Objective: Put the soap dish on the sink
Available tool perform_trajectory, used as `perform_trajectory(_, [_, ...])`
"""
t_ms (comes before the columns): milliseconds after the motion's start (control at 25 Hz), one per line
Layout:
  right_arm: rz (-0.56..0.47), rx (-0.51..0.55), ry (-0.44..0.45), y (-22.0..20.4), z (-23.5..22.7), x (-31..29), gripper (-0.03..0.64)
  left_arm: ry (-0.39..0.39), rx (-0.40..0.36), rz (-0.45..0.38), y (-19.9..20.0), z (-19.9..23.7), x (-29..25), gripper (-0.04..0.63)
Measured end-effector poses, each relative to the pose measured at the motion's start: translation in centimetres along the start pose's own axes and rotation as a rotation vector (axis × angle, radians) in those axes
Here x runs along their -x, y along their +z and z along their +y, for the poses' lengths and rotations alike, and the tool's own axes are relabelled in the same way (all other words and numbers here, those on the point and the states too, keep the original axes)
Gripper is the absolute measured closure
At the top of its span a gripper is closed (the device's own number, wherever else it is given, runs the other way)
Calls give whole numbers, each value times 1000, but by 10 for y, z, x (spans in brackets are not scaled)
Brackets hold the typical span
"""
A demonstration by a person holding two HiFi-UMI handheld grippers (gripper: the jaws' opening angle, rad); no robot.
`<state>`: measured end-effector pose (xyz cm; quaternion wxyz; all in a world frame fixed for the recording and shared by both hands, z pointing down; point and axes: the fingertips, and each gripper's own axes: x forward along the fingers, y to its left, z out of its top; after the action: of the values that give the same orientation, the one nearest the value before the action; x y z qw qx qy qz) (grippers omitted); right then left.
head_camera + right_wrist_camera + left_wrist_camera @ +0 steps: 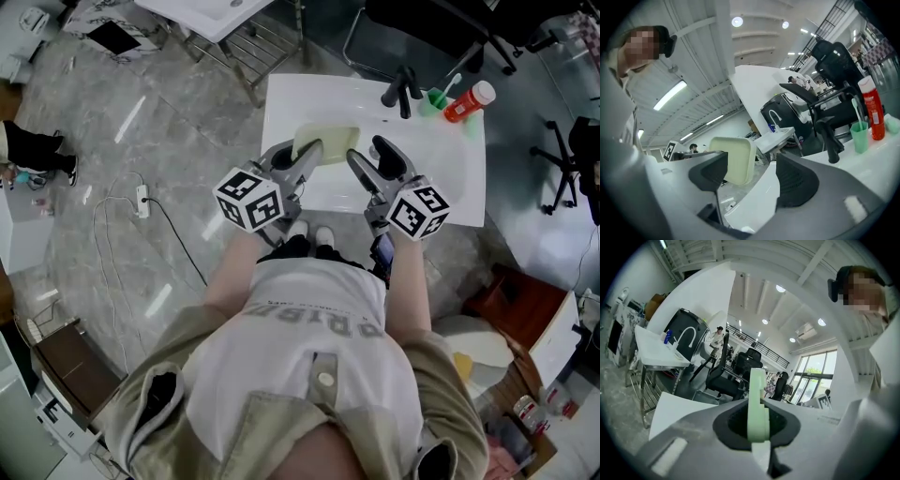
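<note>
The soap dish (326,144) is pale green and hangs over the basin of the white sink (450,192). My left gripper (302,156) is shut on its left edge. In the left gripper view the soap dish (757,405) stands edge-on between the two dark pads, above the white sink (675,407). My right gripper (372,156) hangs just right of the dish, open, with nothing between its fingers. In the right gripper view the soap dish (734,159) shows beyond the left jaw, and my right gripper (750,176) spans the sink's (757,199) near rim.
A black faucet (401,90), a green cup with a toothbrush (435,98) and a red bottle (468,101) stand at the sink's far edge. A second sink on a metal rack (220,17), office chairs (441,28) and a floor cable with a power strip (142,201) surround it.
</note>
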<state>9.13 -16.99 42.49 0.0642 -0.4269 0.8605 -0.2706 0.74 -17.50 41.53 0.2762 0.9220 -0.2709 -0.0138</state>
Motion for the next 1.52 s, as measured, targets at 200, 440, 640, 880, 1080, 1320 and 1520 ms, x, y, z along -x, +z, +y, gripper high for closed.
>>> perform_trajectory(200, [-13, -131, 93, -9, -1, -6, 313, -64, 60, -3, -3, -6, -7, 577])
perform_trajectory(440, [-14, -273, 204, -21, 3, -8, 346, -113, 146, -10, -4, -5, -9, 577])
perform_trajectory(640, [-1, -352, 266, -25, 9, -8, 378, -161, 215, 8, -11, -7, -11, 577])
perform_trajectory(880, [7, -386, 293, -28, 11, -9, 420, -200, 293, 17, -17, -8, -12, 577])
perform_trajectory(1080, [21, -394, 307, -30, 11, -8, 468, -211, 350, 22, -22, -3, -12, 577])
perform_trajectory(1320, [19, -405, 305, -33, 10, -5, 550, -208, 378, 40, -30, -1, -12, 577])
perform_trajectory(1520, [10, -463, 324, -32, 12, -3, 571, -214, 401, 41, -32, -2, -10, 577])
